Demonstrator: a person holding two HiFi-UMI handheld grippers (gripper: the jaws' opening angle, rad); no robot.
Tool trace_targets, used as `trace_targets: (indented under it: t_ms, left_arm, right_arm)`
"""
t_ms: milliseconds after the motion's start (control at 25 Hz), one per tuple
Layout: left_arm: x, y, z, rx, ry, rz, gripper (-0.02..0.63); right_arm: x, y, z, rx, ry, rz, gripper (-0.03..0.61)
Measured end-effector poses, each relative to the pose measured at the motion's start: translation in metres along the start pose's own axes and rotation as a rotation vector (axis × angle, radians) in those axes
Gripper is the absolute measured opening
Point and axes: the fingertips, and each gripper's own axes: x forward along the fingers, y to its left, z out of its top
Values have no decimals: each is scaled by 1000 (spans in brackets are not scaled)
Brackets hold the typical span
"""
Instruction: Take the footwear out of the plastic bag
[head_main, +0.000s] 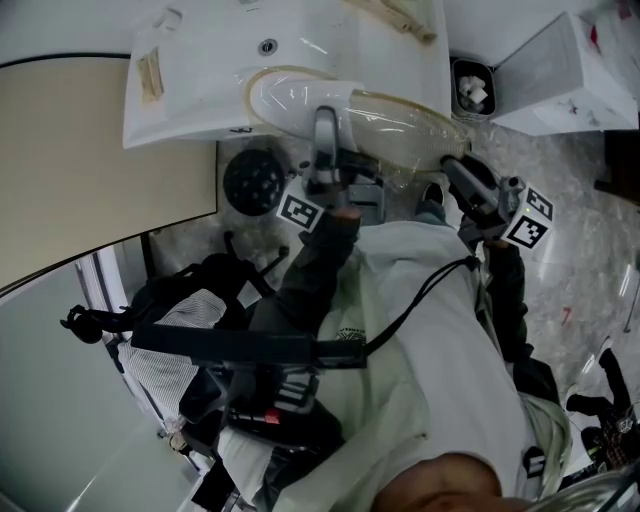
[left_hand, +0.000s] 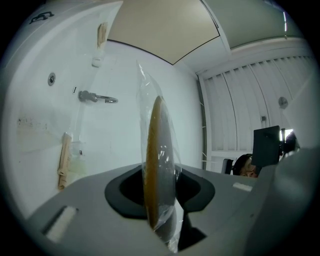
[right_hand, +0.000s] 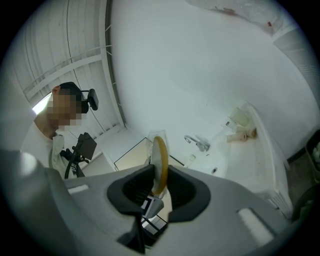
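Clear plastic bag (head_main: 405, 125) hangs stretched between both tools over the near edge of a white sink (head_main: 190, 95), mid-air, not resting on anything. Footwear (head_main: 290, 100) is still inside it: a flat, thin white slipper shape with a tan rim, whether one or a pair can't be told.

Left gripper (head_main: 323, 125) is clamped on the bag's left part. Its own view shows film and the tan rim edge-on between the pads, running up past the tap (left_hand: 97, 97) on the far wall. Right gripper (head_main: 448, 163) is clamped on the right end, and its view shows the same tan rim pinched between the pads, with film only faintly visible around it. So both tools are grasping the bag with the slipper edge caught inside the pinch.

Step judged: early, bag lifted and held at two ends, nothing pulled out yet. Which end is the mouth is not visible.

Next move probably needs one tool to let go and re-grip film only near the open end, while the other keeps the slipper pinched through the plastic or takes it directly at the mouth. Then they draw apart. With both pinching the slipper through the film, pulling would only stretch the bag or tear it
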Motion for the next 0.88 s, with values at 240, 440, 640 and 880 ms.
trace_targets:
  t_ms: [240, 440, 640, 880]
  left_arm:
    - [2, -5, -1, 6, -5, -9, 104]
    - [3, -7, 0, 17, -11, -16, 107]
    - [3, -8, 0, 38, 14, -14, 107]
    - [3, -7, -1, 48, 34, -9, 109]
  right_arm:
    - [-2, 16, -1, -121, -6, 47, 81]
    - [-3, 23, -7, -173, 9, 57, 83]
    - [-3, 16, -4, -27, -1, 72, 67]
    - [-6, 19, 3, -50, 23, 86, 63]
